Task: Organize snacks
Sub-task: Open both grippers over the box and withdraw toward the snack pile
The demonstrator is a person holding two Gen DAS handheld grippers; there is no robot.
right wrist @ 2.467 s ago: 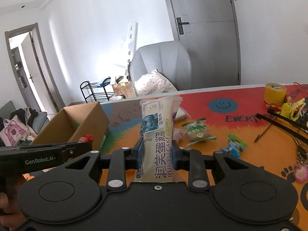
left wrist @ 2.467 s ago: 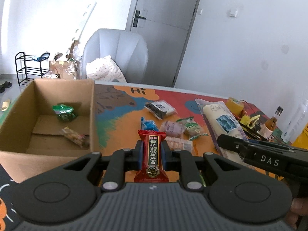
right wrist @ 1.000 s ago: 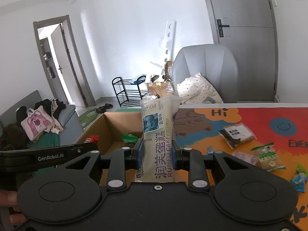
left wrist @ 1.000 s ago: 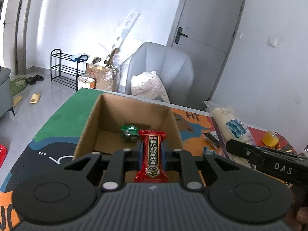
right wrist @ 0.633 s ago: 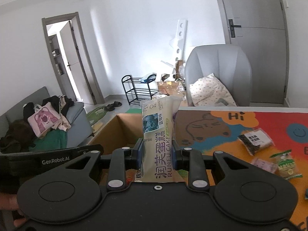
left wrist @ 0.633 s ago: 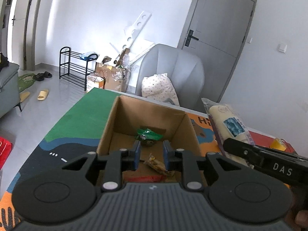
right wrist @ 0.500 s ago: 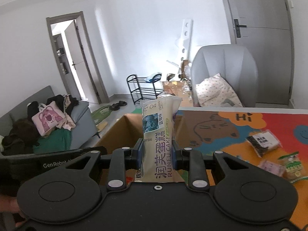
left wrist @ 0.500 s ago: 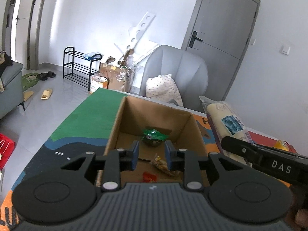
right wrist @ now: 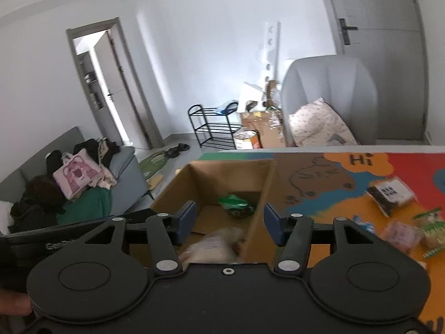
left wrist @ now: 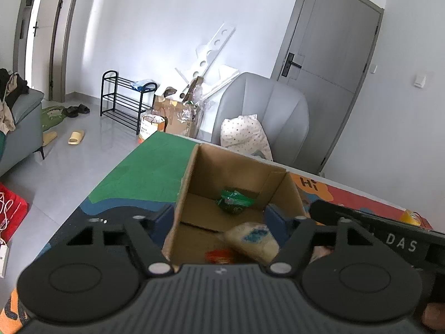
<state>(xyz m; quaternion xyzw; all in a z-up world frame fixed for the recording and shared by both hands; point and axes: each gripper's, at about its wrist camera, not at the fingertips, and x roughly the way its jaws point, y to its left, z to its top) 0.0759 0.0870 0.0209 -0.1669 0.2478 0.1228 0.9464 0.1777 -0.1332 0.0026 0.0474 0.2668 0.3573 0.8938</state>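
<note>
We hold both grippers over the cardboard box [left wrist: 194, 183] that stands on the colourful desk [left wrist: 155, 164]. The left gripper [left wrist: 218, 220] has its fingers spread wide apart, having just been opening, with nothing clamped between them. The right gripper [right wrist: 229, 222] also has its fingers apart after just opening, and they press on nothing.

In the left wrist view the pale cake packet [left wrist: 254, 239] sits inside the box near its right wall, blurred, its long axis slanting from upper left to lower right. The red snack packet [left wrist: 218, 256] lies on the box floor at the near edge, mostly hidden behind the gripper body, so we cannot tell which way it points. A green packet [left wrist: 235, 200] rests against the far wall of the box.

In the right wrist view more snacks [right wrist: 389, 194] lie scattered on the desk to the right, well apart from the box.
</note>
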